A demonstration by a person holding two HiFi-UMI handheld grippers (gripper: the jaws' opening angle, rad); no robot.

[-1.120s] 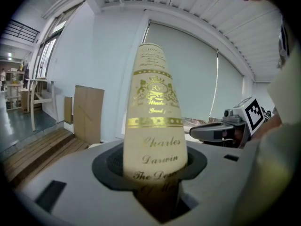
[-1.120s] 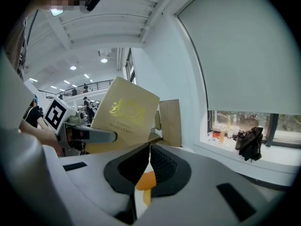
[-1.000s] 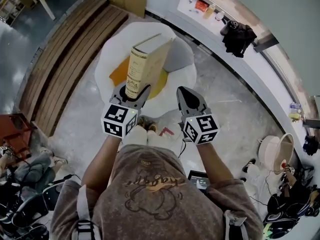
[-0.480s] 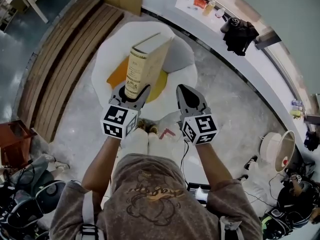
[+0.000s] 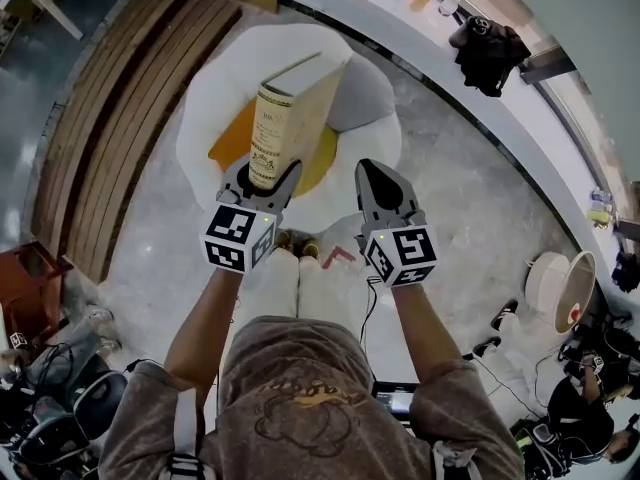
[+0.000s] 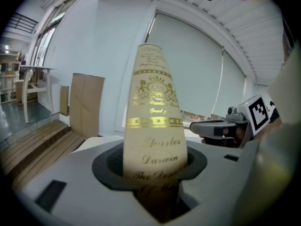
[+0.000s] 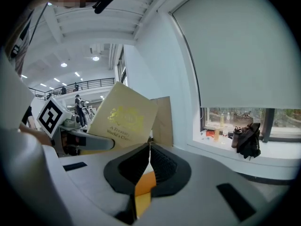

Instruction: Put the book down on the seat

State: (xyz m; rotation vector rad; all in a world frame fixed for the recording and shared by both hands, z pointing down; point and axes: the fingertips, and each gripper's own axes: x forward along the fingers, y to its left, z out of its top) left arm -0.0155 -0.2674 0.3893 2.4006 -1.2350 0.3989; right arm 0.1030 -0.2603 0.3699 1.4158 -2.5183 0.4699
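Between the jaws of my left gripper [image 5: 262, 182] stands the book [image 5: 288, 118]. It is pinched at the lower end, spine toward me, with the jaws about half apart and pressing on the two covers. I hold it by that end so the rest rises clear above and ahead of the gripper. From there I judge it can be lowered flat without my tips getting trapped under it. It leans away from me and a little to the right, its top edge the farthest point from the gripper.

Beyond and below those tips is the seat [image 5: 212, 96], a round white chair with an orange cushion [image 5: 230, 143] straight under the book. A grey cushion [image 5: 362, 93] lies off to the right of the gripper. The book hangs over the seat and touches nothing there, so the putting down is not yet done.

Just to the right of the left one, level with it and apart from the book, is my right gripper [image 5: 374, 168]. Its jaws are closed together on nothing, with only a sliver of orange showing through the slit. I judge it is there on standby to steady a cover if the book tips.

Both my forearms reach straight out from my body, side by side, with the grippers aimed forward and somewhat downward at the seat.
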